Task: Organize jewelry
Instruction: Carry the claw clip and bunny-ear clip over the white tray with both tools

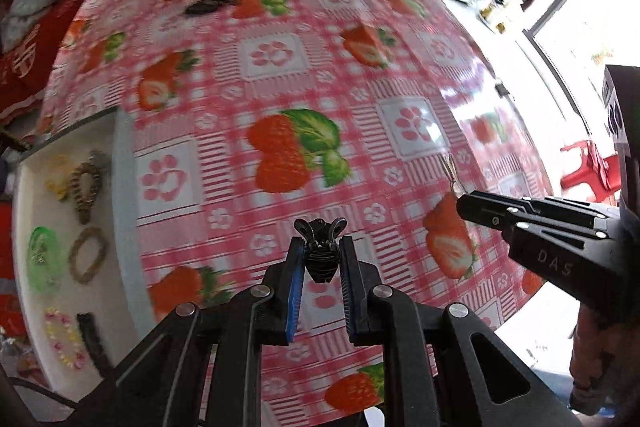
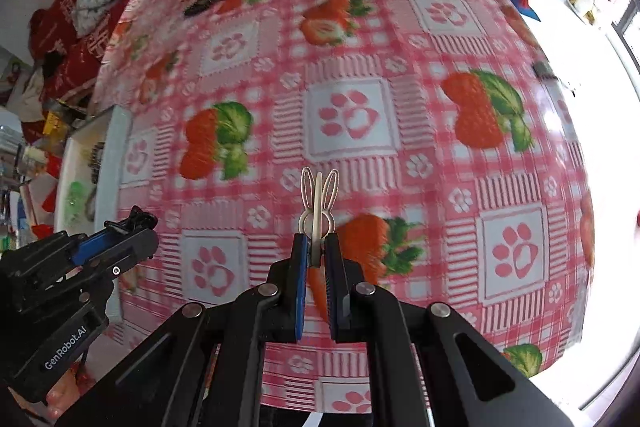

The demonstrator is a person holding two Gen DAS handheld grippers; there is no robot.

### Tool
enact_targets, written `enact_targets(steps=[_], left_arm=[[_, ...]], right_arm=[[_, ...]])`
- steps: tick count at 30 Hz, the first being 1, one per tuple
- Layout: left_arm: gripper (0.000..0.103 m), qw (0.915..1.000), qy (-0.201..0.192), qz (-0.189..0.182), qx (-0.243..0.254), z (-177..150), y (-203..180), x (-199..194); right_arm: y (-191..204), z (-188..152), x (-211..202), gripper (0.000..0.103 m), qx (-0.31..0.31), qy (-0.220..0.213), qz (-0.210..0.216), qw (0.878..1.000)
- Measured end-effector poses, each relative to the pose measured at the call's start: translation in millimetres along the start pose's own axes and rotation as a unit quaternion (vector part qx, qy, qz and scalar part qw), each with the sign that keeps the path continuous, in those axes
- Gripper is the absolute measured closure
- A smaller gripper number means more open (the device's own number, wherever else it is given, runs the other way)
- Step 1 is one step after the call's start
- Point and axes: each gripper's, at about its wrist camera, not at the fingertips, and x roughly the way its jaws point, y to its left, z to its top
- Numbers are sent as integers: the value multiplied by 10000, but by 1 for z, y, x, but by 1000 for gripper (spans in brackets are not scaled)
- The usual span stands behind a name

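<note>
Left wrist view | left tool (image 1: 320,255) clamped on black claw clip (image 1: 320,247) | right tool (image 2: 316,251) clamped on bunny clip (image 2: 318,203) | white tray (image 1: 120,163) left of both holds several pieces (neither clip binned yet) | dark item (image 1: 206,5) beyond tray remains on worktop (image 1: 400,87)

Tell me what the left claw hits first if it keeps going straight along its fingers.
Likely only the strawberry tablecloth. The left claw, shut on a black hair clip, points down at bare cloth; the white tray sits off to its left. Depth is unclear.
</note>
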Motion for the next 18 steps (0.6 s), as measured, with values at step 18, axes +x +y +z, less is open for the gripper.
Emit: enact_targets(steps=[18], left_arm=[[80, 9850, -309, 651, -1570, -62, 132, -54]], right_arm=[[151, 26, 11, 94, -1460, 196, 726, 9864]])
